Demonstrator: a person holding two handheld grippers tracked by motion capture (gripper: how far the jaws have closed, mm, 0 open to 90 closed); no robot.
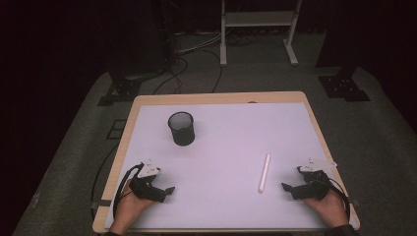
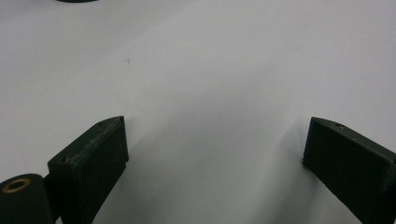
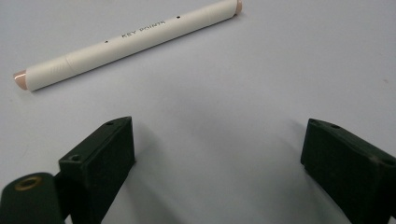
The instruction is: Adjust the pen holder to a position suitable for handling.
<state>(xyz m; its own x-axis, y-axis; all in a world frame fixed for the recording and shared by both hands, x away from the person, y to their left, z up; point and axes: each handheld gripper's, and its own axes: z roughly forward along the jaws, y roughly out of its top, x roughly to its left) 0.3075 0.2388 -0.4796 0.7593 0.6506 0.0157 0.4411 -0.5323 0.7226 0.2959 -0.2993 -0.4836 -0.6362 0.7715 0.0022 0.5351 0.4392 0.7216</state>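
My right gripper [image 3: 217, 154] wide open, empty, low over table [image 1: 221, 206]. Pen [image 3: 128, 42] lies flat just ahead of jaws, untouched. Left gripper [image 1: 167, 191] open too. Risk: round pen rolls if one jaw nudges first; cup [image 1: 181, 128] well apart.

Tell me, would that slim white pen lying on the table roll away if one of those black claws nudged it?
Probably. The slim white pen looks round and smooth with no clip showing, so a sideways nudge would likely roll it across the flat white table. It seems rigid and light, so the open right gripper should lift it easily, though its smooth barrel might slip.
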